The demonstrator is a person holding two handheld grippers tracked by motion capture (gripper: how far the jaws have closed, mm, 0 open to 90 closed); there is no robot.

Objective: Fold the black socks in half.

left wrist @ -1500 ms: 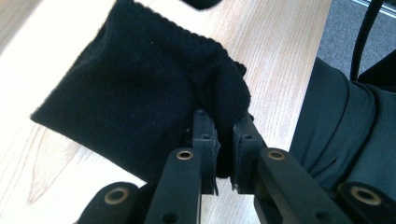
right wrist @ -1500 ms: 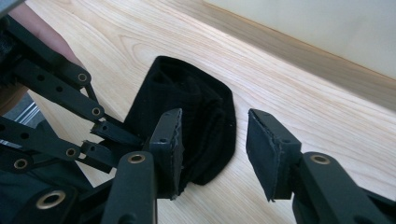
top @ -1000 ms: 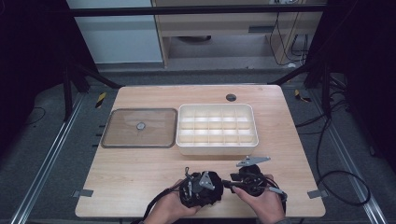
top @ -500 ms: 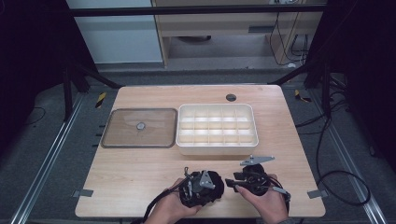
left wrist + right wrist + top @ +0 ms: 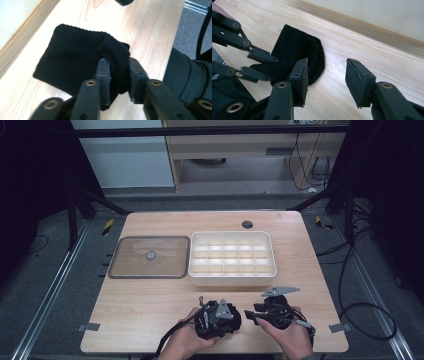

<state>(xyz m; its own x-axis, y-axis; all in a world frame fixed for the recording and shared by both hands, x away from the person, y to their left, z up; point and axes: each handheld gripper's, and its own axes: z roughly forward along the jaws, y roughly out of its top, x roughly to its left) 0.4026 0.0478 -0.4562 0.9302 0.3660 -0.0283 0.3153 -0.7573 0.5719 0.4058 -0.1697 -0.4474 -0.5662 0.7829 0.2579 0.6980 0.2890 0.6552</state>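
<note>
A black knitted cloth (image 5: 72, 55) lies on the wooden table (image 5: 150, 300) near its front edge. My left gripper (image 5: 119, 75) is shut on a raised fold of that cloth. In the high view the left gripper (image 5: 220, 317) sits in a hand at front centre, with the right gripper (image 5: 250, 314) just to its right. In the right gripper view the cloth (image 5: 297, 50) lies ahead and left of my right gripper (image 5: 328, 80), which is open with bare wood between its pads. The left gripper's fingers (image 5: 259, 57) reach in from the left there.
A white tray with several compartments (image 5: 231, 279) stands just beyond the grippers. A clear flat lid with a centre knob (image 5: 150, 256) lies to its left. A small dark round disc (image 5: 247, 224) sits near the table's far edge.
The right gripper has shifted slightly, its grey plate swinging a little to the right. The left gripper has stayed in place on the cloth.
</note>
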